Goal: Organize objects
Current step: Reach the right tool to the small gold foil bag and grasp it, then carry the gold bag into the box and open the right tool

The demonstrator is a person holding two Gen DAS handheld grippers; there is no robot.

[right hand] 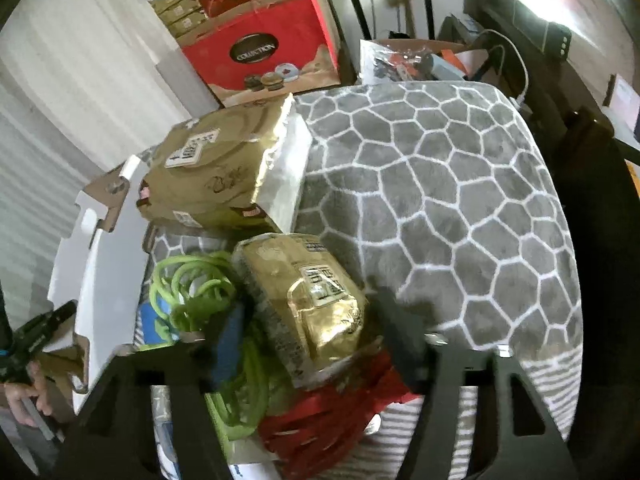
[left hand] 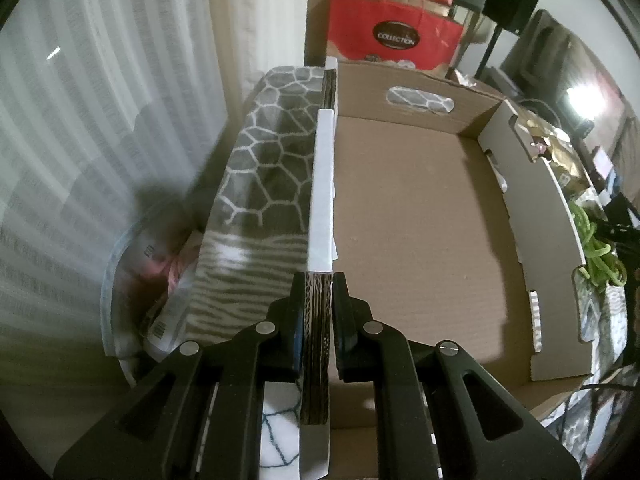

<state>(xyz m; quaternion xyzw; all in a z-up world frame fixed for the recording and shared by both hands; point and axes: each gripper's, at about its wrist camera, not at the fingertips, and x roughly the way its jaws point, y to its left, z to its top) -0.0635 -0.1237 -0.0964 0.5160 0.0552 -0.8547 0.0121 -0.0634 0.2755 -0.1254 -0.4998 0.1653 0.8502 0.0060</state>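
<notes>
along the left wrist view, the left gripper [left hand: 319, 304] is clenched on the near side wall of an open cardboard box [left hand: 416, 216], its black pads pressing the corrugated edge from both sides. the box floor is bare brown card; a hand-hole cutout shows in the far wall and notched white flaps stand along the right wall. outside that right wall a gold packet [left hand: 560, 152] and a tangle of green cord [left hand: 596, 248] peek over the rim. left of the box lies a grey blanket with a white honeycomb pattern [left hand: 272, 160], and beyond it a white curtain [left hand: 100, 120]. a red gift bag [left hand: 392, 32] marked "collection" stands behind.

over in the right wrist view (which alone shows the pile up close), the right gripper [right hand: 308, 344] has its jaws partly spread, and they have just been closing; a gold foil packet [right hand: 312, 300] lies between the fingers, but whether the pads press it i cannot tell. beside it sit the green cord [right hand: 188, 288], a larger gold bag [right hand: 216, 168] and red paper [right hand: 328, 416]. the same blanket [right hand: 440, 208] covers the surface to the right, the box wall [right hand: 100, 264] stands at left, and a person's hand [right hand: 24, 396] shows at the lower left edge.
</notes>
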